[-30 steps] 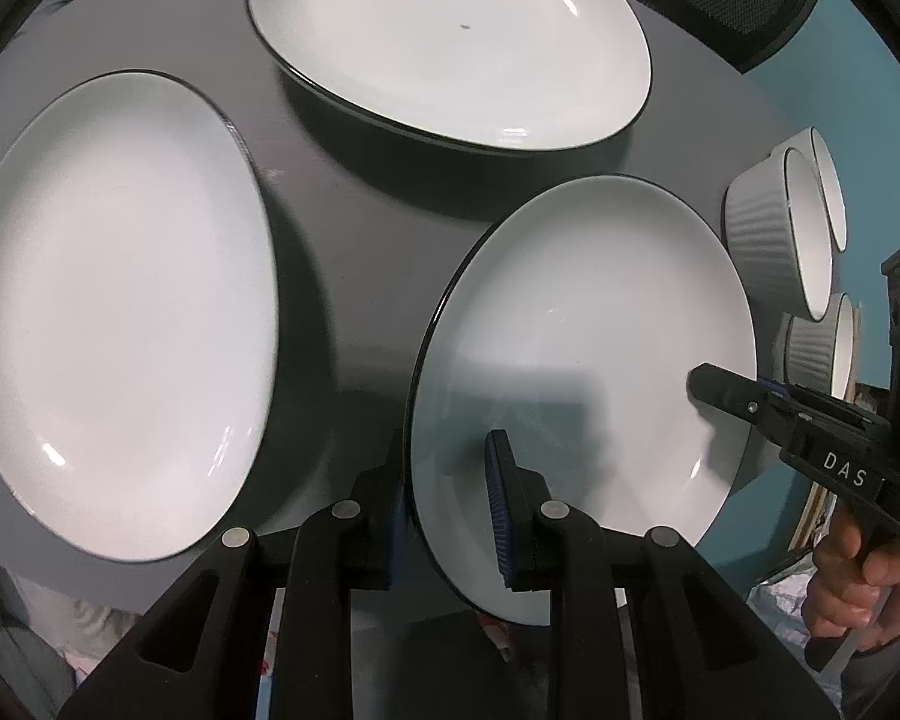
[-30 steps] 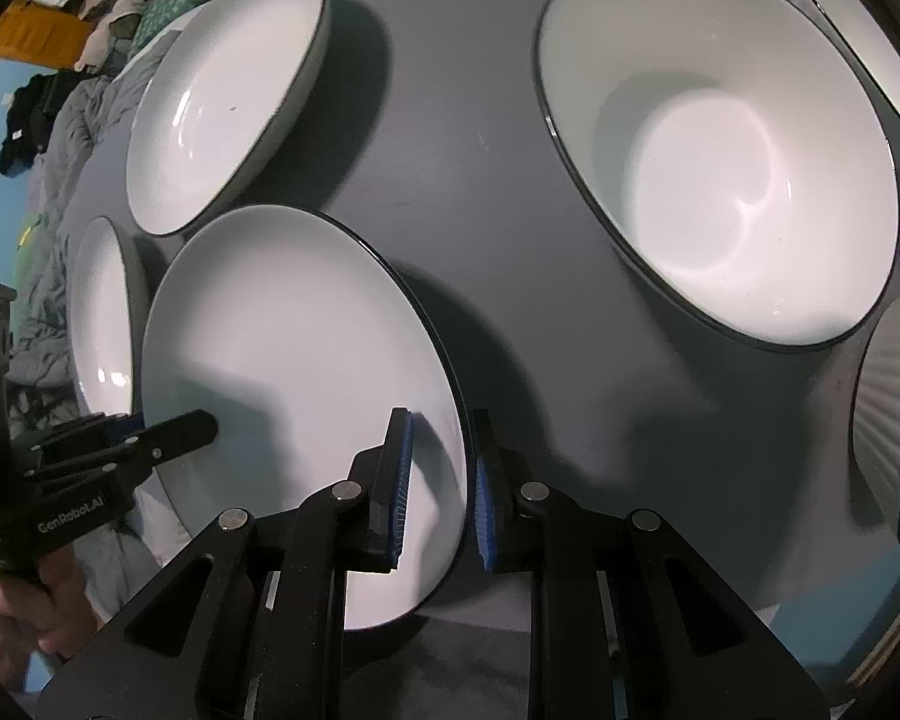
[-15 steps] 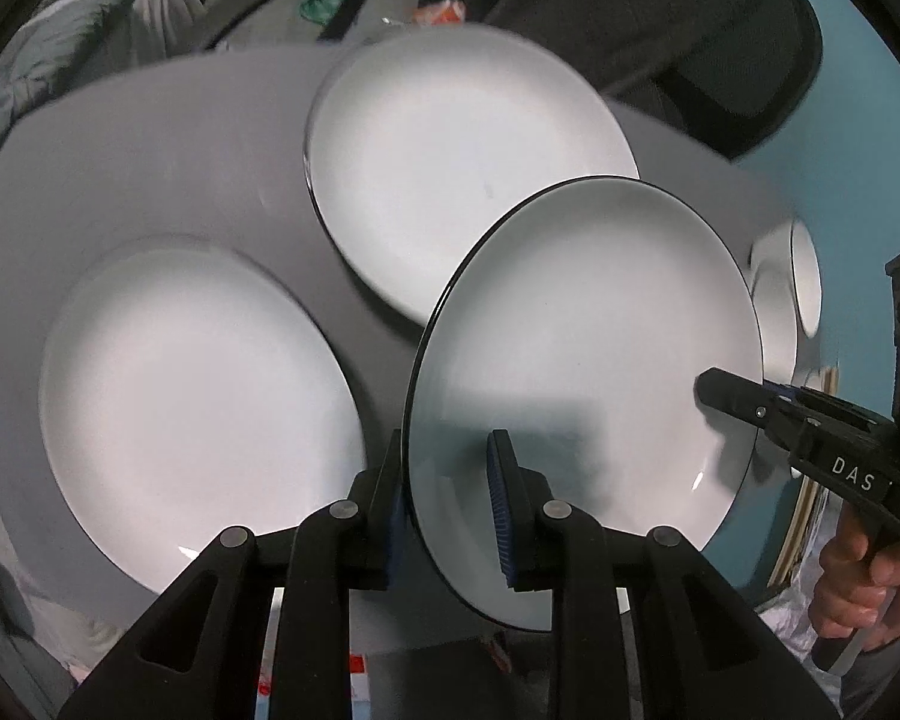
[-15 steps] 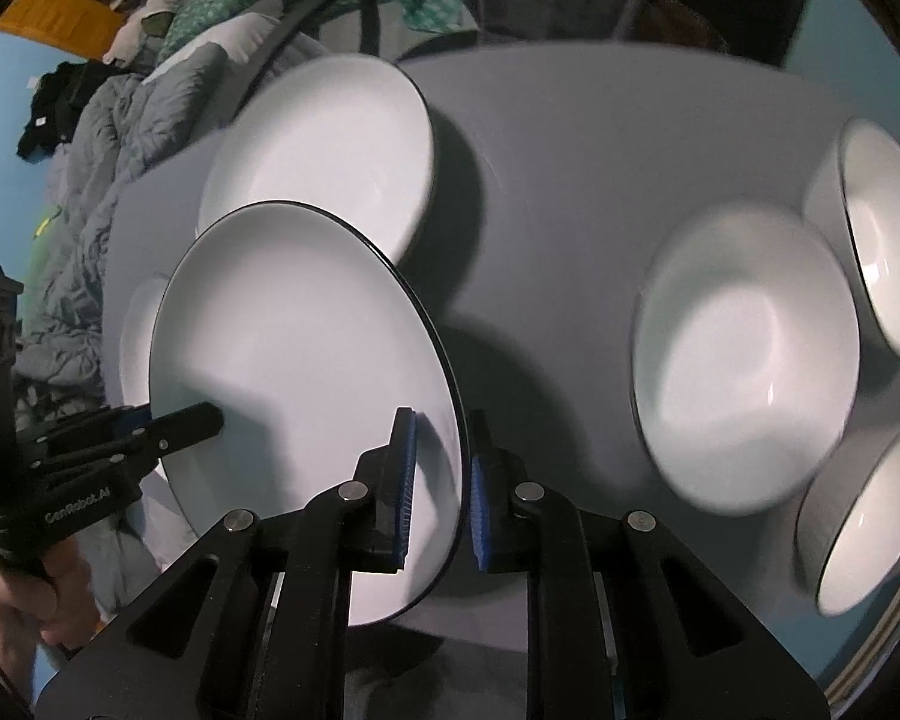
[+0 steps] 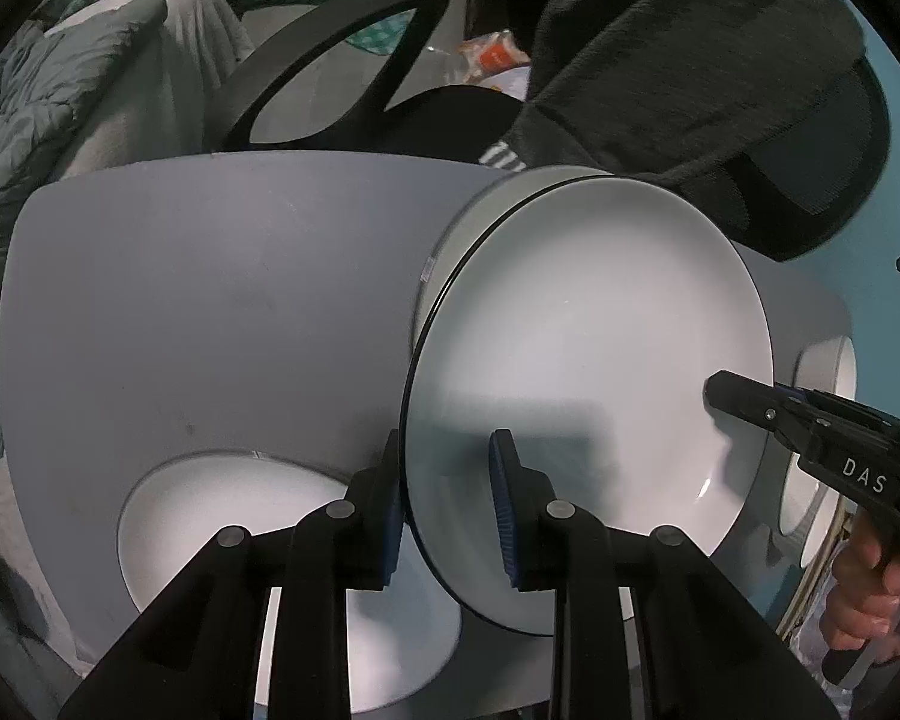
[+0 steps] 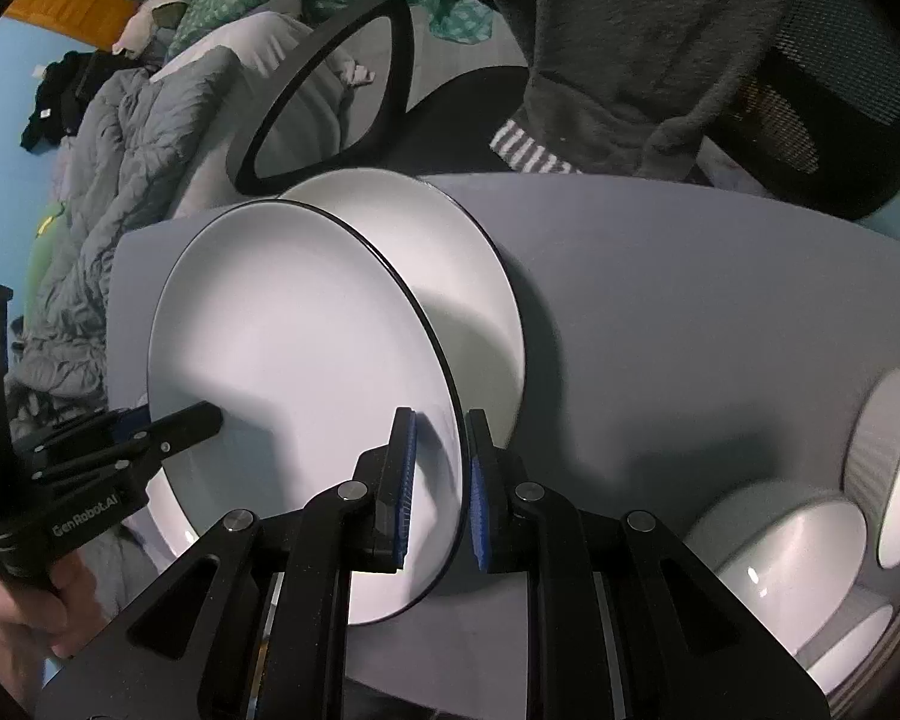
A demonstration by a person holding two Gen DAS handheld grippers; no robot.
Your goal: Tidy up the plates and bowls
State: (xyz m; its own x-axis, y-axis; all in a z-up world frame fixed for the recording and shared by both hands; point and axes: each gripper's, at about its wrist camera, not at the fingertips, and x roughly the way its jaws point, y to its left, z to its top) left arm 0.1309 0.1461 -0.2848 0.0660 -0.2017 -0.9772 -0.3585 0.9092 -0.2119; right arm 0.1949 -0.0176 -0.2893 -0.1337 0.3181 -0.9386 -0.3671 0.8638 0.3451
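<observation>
1. Item in hand: one white plate (image 5: 588, 396) with a dark rim is carried clear of the grey table (image 5: 210, 312), tilted, its near edge higher than its far edge.
2. Left gripper (image 5: 447, 501): its fingers straddle the plate's left rim and its jaws are opening at this moment. The outer pad lies against the rim; the inner pad appears to stand slightly off the plate face, so the grip looks loose.
3. Right gripper (image 6: 438, 489): clamped on the opposite rim of the same plate (image 6: 306, 396), pads on either side of the edge — grasp firm as far as visible.
4. Position: in the right wrist view the carried plate hangs over a second plate (image 6: 468, 276) lying at the far left of the table; the two overlap but contact cannot be confirmed.
5. Remaining: a third plate (image 5: 252, 516) lies alone at the near left, and several ribbed bowls (image 6: 888, 450) sit unstacked at the right edge.
6. Assessment: the task is at an early stage — the first plate stack is not yet formed and the bowls appear untouched.
</observation>
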